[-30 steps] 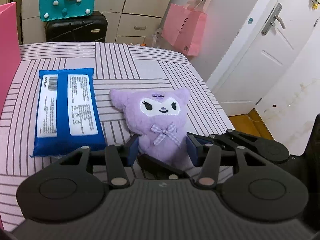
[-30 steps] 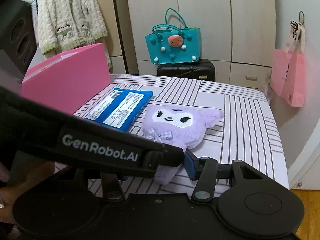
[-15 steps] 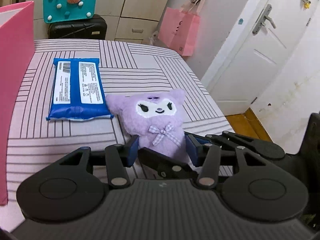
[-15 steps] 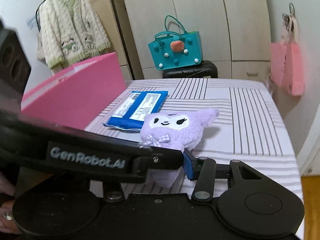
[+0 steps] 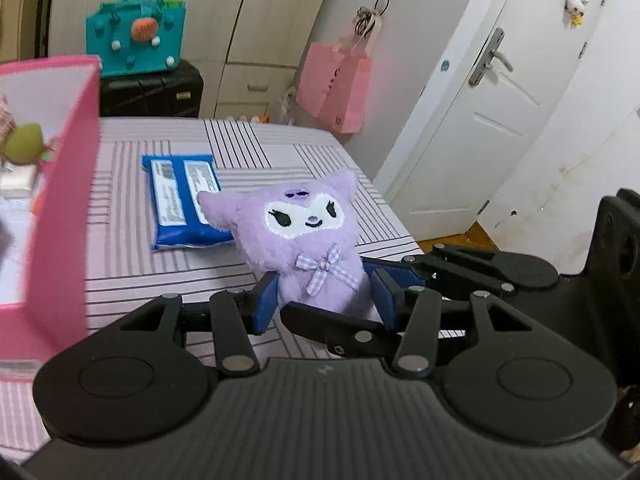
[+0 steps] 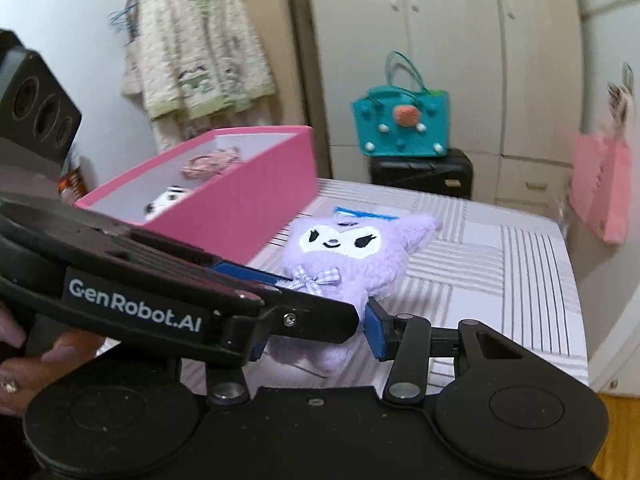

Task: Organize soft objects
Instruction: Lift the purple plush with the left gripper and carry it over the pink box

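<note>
The purple plush toy [image 5: 308, 240] sits at the centre of your left wrist view, lifted clear of the striped tablecloth [image 5: 132, 264] and upright, its lower body pinched between the blue pads [image 5: 266, 304] of your left gripper [image 5: 324, 300], whose fingers are closed in on it from both sides. In the right wrist view the same plush toy [image 6: 352, 252] is mid-frame, and your right gripper [image 6: 320, 332] also brackets its bottom; one blue pad [image 6: 376, 334] touches it, but the other finger is hidden behind the left tool, so I cannot tell whether that grip is closed.

Behind the toy, a blue wipes pack [image 5: 180, 200] lies flat on the cloth. The pink box [image 5: 64, 208] stands open-topped at the left edge of frame, its near wall just beside your left finger, with small items already inside [image 6: 208, 164]. To the right, the cloth runs bare to the table's edge [image 6: 560, 280].
</note>
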{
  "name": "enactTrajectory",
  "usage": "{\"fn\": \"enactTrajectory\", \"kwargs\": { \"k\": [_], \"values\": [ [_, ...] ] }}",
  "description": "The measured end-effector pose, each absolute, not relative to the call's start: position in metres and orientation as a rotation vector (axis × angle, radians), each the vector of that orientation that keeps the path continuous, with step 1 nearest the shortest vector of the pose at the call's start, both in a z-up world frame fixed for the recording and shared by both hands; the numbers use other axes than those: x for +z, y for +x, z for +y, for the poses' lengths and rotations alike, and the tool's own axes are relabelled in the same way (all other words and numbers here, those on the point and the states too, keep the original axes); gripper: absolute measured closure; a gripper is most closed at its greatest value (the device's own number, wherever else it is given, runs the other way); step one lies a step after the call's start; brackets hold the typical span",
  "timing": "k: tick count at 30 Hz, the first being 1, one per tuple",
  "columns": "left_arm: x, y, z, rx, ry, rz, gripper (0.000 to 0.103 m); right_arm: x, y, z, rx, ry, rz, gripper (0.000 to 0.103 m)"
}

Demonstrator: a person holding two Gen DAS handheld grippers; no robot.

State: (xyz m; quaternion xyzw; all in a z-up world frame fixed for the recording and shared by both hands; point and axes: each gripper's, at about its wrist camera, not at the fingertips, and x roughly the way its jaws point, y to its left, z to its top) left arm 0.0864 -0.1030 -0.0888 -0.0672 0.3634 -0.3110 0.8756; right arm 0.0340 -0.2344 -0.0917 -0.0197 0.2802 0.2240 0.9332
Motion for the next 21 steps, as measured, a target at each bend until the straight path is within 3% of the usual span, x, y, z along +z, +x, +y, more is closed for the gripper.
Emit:
{"fn": "enactTrajectory", "kwargs": {
  "k": [11,21],
  "values": [
    [-0.035,0.054,-0.041,-0.615,-0.131,0.651,0.054,-0.036,0.018,-0.175,0.582,-0.195,0.452,0.05],
    [-0.009,0.07,0.025,-0.477,-0.159,0.57,0.056,-0.015,0.065,-0.112,0.706,-0.181,0.454,0.05]
  ]
}}
